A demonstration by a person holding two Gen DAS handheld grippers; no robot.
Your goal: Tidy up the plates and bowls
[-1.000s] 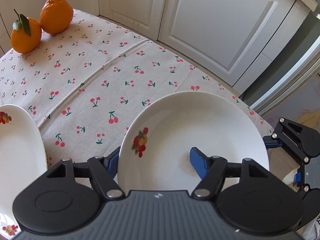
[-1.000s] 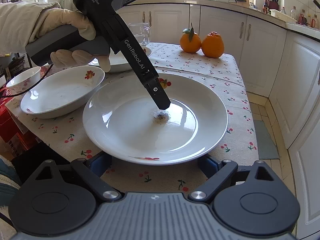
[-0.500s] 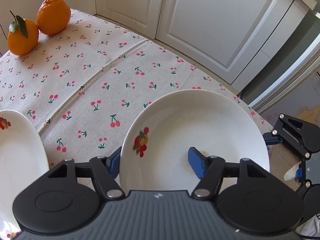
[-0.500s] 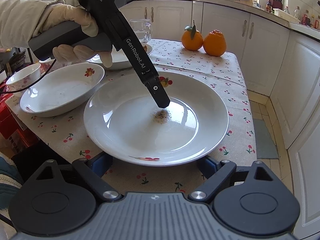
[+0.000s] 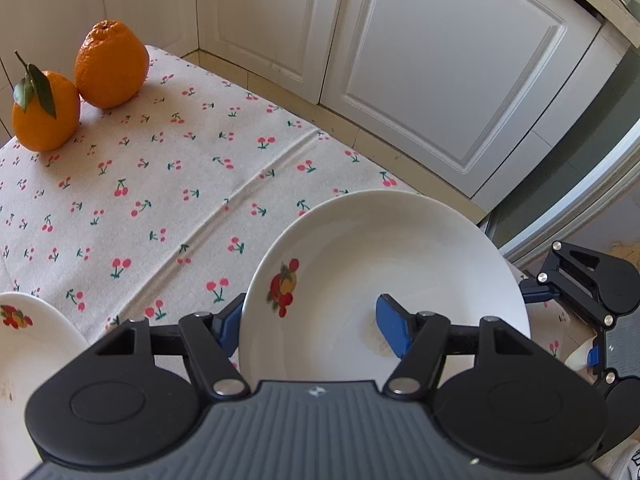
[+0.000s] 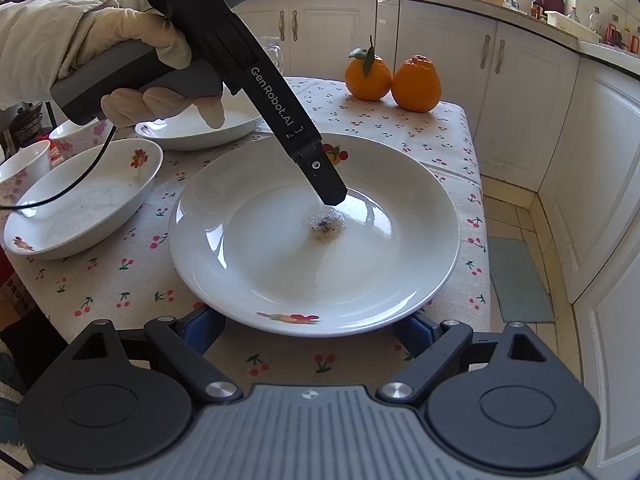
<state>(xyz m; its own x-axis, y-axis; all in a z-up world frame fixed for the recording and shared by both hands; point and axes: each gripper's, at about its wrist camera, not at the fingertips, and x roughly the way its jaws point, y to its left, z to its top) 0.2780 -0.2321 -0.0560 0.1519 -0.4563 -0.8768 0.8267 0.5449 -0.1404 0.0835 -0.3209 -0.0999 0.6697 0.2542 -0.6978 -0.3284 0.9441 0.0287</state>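
Observation:
A large white plate (image 6: 280, 272) with fruit prints and a brown stain (image 6: 328, 228) in its well lies on the cherry-print tablecloth (image 6: 120, 280). My left gripper (image 5: 310, 326) is shut on its rim, one blue pad (image 5: 394, 330) inside the plate (image 5: 380, 260) and the other pad (image 5: 228, 324) outside and under the rim. In the right wrist view a gloved hand (image 6: 132, 44) holds that gripper, whose tip rests beside the stain. My right gripper (image 6: 308, 332) stands wide open at the plate's near rim, which hides both fingertips.
An oval dish (image 6: 80, 200), a second dish (image 6: 200, 132) and two small bowls (image 6: 24, 168) sit at the left, with a glass mug (image 6: 276, 52) behind. Two oranges (image 6: 392, 76) stand at the far corner. The table's right edge (image 6: 486, 240) is close to the plate, with floor and cabinets beyond.
Both grippers and the plate have shifted together toward the table's right edge; the cloth pattern and oranges slid across both views. The plate kept its place between the fingers.

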